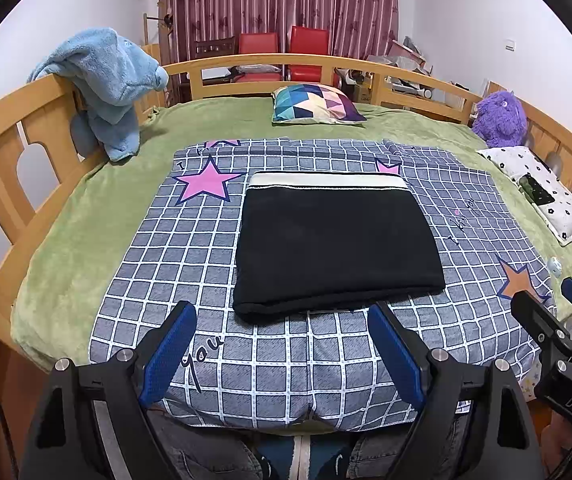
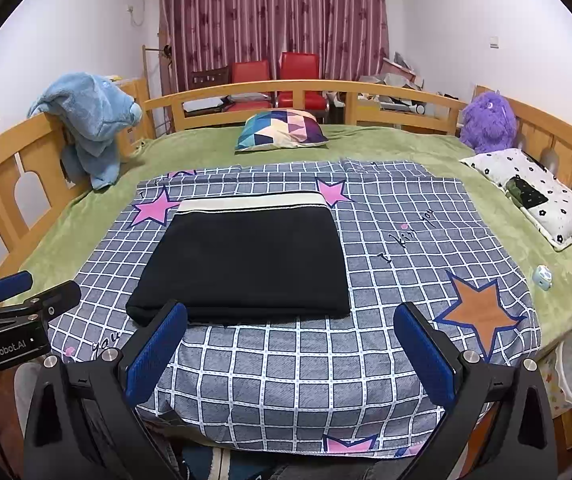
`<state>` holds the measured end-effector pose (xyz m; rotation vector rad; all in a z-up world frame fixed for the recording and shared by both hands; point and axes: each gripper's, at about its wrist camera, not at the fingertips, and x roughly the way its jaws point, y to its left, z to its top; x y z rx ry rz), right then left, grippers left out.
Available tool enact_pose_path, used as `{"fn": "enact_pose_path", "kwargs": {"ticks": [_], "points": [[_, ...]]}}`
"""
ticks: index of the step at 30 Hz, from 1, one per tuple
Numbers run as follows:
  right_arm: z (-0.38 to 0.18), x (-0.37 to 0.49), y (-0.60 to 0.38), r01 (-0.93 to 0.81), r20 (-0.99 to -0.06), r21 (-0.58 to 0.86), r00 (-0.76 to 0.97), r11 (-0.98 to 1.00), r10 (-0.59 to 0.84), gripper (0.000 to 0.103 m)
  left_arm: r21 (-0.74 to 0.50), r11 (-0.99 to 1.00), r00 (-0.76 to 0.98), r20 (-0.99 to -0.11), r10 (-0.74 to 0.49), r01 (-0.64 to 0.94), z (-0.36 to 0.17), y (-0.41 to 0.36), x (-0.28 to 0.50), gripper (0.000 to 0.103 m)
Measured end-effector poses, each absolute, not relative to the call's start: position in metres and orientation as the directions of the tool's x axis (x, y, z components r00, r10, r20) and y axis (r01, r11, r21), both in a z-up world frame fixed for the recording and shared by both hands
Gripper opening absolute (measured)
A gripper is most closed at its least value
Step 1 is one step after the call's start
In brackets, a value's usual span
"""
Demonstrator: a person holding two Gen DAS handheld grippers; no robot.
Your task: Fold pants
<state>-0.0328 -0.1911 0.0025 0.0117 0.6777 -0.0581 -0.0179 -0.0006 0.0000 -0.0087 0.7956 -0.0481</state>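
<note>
The black pants (image 1: 335, 244) lie folded into a flat rectangle on the grey checked cloth (image 1: 190, 264), cream waistband (image 1: 325, 180) at the far edge. They also show in the right wrist view (image 2: 246, 264). My left gripper (image 1: 282, 320) is open and empty, just short of the near folded edge. My right gripper (image 2: 289, 318) is open and empty, near the pants' front edge; it also shows at the right edge of the left wrist view (image 1: 553, 312). The left gripper shows at the left edge of the right wrist view (image 2: 26, 292).
The checked cloth covers a green blanket (image 1: 78, 232) on a wooden-railed bed (image 1: 2, 152). A patterned pillow (image 1: 313, 104), a blue plush towel (image 1: 106, 84), a purple plush toy (image 1: 499, 118), a white flowered pillow (image 1: 541, 188) and a small blue object (image 2: 541, 278) lie around the edges.
</note>
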Motion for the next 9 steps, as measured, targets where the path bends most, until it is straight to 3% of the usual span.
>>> {"fn": "enact_pose_path", "kwargs": {"ticks": [9], "points": [[0.0015,-0.0306,-0.1937,0.062,-0.621,0.003,0.782,0.998,-0.047,0.102,-0.026,0.999,0.699,-0.713,-0.049,0.043,-0.0027,-0.0023,-0.0095,0.087]]}}
